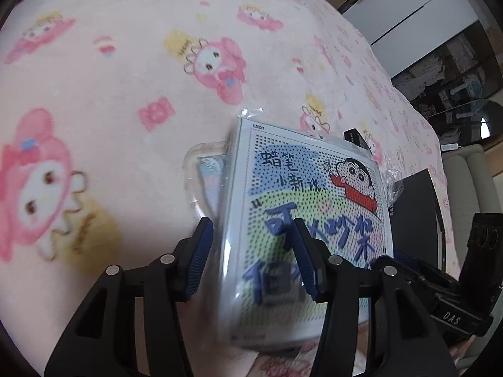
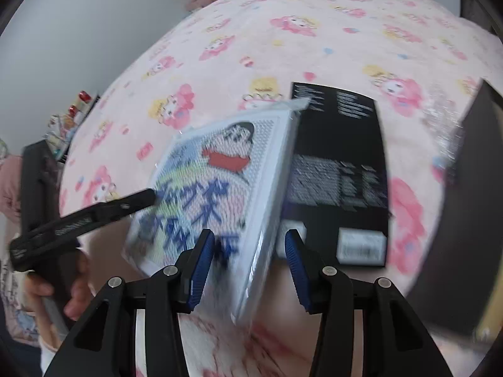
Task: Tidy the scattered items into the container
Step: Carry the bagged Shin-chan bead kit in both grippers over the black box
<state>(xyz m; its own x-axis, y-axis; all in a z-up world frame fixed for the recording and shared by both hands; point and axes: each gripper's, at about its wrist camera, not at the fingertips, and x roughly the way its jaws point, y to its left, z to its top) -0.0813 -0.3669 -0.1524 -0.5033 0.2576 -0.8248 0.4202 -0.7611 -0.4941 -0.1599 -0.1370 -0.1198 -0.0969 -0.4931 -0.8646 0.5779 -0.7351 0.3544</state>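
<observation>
Both tongs stood apart around the same flat cartoon panel (image 1: 314,220): left gripper (image 1: 254,260) and right gripper (image 2: 248,270) each straddled one edge, though blur hid whether the pads actually pressed. Looked light and stiff, but the plastic sleeve was slick, so better to pinch deep on the rigid edge. Black box (image 2: 339,169) lay just beyond the right tongs on the pink blanket (image 1: 125,78).
</observation>
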